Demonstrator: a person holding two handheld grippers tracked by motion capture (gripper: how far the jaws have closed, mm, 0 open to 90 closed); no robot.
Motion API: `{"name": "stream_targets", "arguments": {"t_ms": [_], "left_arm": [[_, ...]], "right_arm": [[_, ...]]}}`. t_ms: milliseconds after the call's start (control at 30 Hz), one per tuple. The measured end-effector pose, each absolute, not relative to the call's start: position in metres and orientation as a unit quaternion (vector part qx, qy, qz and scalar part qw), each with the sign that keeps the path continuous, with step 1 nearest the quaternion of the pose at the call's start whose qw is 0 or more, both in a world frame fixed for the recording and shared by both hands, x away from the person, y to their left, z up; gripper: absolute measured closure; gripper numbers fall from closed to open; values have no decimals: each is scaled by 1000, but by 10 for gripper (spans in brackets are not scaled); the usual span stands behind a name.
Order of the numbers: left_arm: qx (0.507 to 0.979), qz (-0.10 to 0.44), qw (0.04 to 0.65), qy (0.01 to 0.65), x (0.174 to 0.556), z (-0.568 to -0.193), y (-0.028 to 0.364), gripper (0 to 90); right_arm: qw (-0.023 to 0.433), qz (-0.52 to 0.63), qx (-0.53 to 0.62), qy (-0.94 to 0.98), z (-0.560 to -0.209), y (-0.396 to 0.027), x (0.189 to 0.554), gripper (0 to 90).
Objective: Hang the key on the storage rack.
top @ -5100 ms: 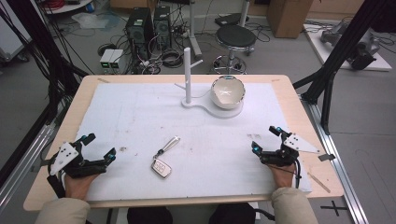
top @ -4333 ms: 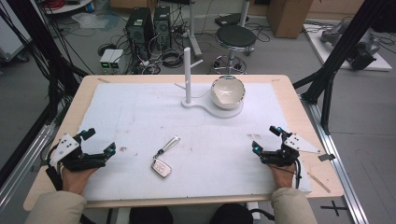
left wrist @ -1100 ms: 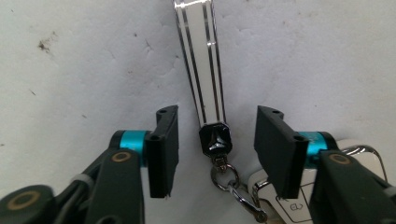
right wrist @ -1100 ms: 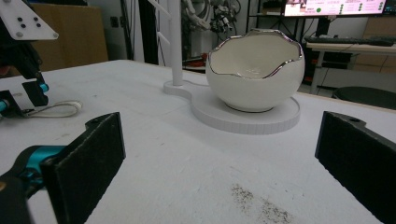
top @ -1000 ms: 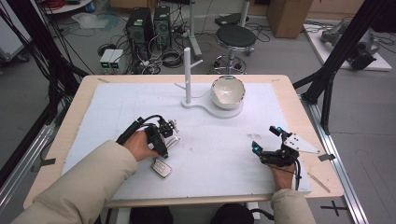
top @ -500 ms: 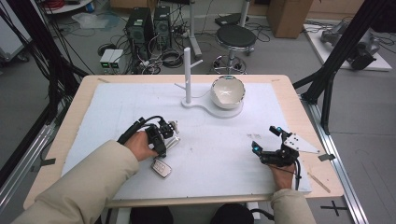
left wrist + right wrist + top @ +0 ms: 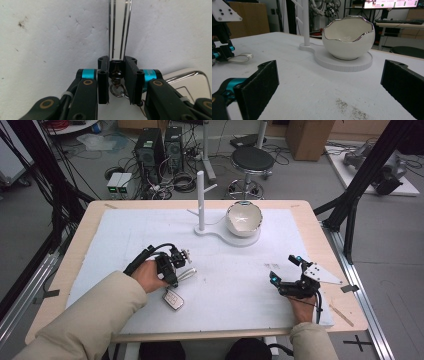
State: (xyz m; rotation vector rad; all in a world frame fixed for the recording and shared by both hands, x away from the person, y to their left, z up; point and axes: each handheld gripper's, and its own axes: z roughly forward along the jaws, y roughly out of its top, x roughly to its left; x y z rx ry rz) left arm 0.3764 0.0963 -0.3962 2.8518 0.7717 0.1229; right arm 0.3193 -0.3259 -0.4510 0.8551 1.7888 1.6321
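A white car key fob (image 7: 173,299) lies on the white mat, joined by a small ring (image 7: 116,90) to a silvery strap (image 7: 187,274). My left gripper (image 7: 175,261) points down over it. Its jaws have just been closing and now press on the black clasp (image 7: 116,67) at the strap's end, the strap (image 7: 119,30) running away ahead and the fob (image 7: 190,80) lying at the lower right. My right gripper (image 7: 284,268) rests at the front right of the mat with its jaws wide open and nothing between them (image 7: 332,75).
A white stand with an upright post (image 7: 201,200) and a round base (image 7: 235,238) stands at the back middle. On the base sits a white, silver-rimmed eggshell-shaped bowl (image 7: 244,218) (image 7: 348,37). Bare mat lies between the two grippers.
The left hand has come from the front left corner to the key strap. Over the last second both hands have kept still.
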Motion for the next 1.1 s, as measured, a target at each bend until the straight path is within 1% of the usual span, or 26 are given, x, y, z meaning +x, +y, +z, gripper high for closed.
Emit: {"name": "stream_targets", "arguments": {"t_ms": [67,100,133,167,200,233,267,333,367,467,533,567,600,633,667,700,733,767,800,833,867,933,1100], "left_arm": [[960,40,99,259,377,-394,97,743],[958,45,124,255,378,-390,101,743],[958,45,124,255,378,-390,101,742],[952,54,154,259,379,-385,105,742],[949,57,165,261,380,-382,108,742],[946,57,180,265,382,-379,111,742],[946,57,180,265,382,-379,111,742],[935,52,222,272,385,-371,118,742],[935,52,222,272,385,-371,118,742],[926,37,256,274,389,-367,125,742],[914,17,296,278,394,-364,129,742],[914,17,296,278,394,-364,129,742],[904,3,325,278,398,-362,131,742],[898,0,340,279,399,-362,131,742],[898,0,340,279,399,-362,131,742],[889,-11,369,271,404,-361,133,742],[883,-13,384,271,406,-360,133,743],[883,-13,384,271,406,-360,133,742],[879,-17,397,266,408,-359,134,742],[865,-21,426,266,411,-358,134,742],[865,-21,426,266,411,-358,134,742],[851,-27,451,267,416,-358,134,742],[843,-24,467,266,427,-348,133,742]], "right_arm": [[282,610,320,668,-451,-326,319,7],[282,610,320,668,-451,-326,319,6],[284,610,319,668,-451,-326,320,6],[281,610,321,667,-451,-326,319,7],[281,610,321,668,-451,-326,319,6],[285,611,317,667,-451,-326,320,6],[283,609,319,669,-451,-326,319,7],[285,611,317,667,-451,-326,320,6],[282,610,320,668,-451,-326,319,6],[284,610,319,668,-451,-325,319,6],[283,610,318,668,-451,-326,319,6],[284,609,318,668,-451,-326,319,6],[282,609,320,669,-451,-326,319,7],[284,610,318,668,-451,-326,319,6],[284,610,318,668,-451,-326,319,6],[282,609,320,668,-451,-326,319,6],[283,610,318,668,-451,-326,319,6],[284,610,318,668,-451,-326,319,6],[284,610,318,668,-451,-326,319,6],[285,611,316,668,-451,-326,320,6],[283,610,317,669,-451,-326,319,6],[283,609,319,669,-451,-326,319,6],[285,610,318,668,-451,-326,319,6]]}}
